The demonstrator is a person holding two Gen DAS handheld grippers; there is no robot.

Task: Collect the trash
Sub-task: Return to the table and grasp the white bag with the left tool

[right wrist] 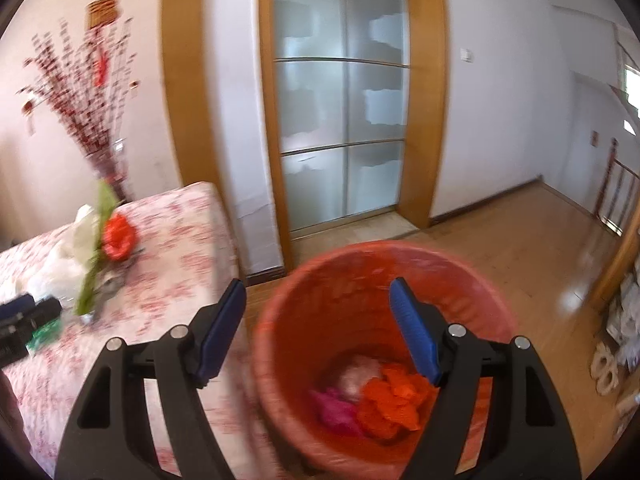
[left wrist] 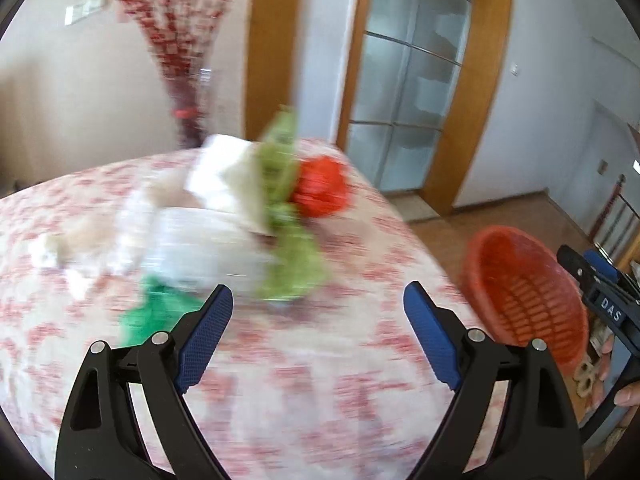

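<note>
A blurred heap of trash lies on the floral tablecloth point(left wrist: 304, 360): white crumpled paper point(left wrist: 224, 176), green wrappers point(left wrist: 284, 184), a red crumpled piece point(left wrist: 320, 188) and a dark green scrap point(left wrist: 152, 312). My left gripper point(left wrist: 318, 300) is open and empty, above the table just short of the heap. My right gripper point(right wrist: 318, 298) is open and empty over the red basket point(right wrist: 360, 272), which holds orange point(right wrist: 392, 404) and pink point(right wrist: 336, 408) scraps. The basket point(left wrist: 520, 292) also shows at the table's right edge in the left wrist view.
A vase of red branches point(left wrist: 188, 112) stands behind the table. A frosted glass door point(right wrist: 344, 100) in a wooden frame is ahead. Wooden floor point(right wrist: 520, 256) lies right of the table. The left gripper point(right wrist: 24, 320) shows at the right view's left edge.
</note>
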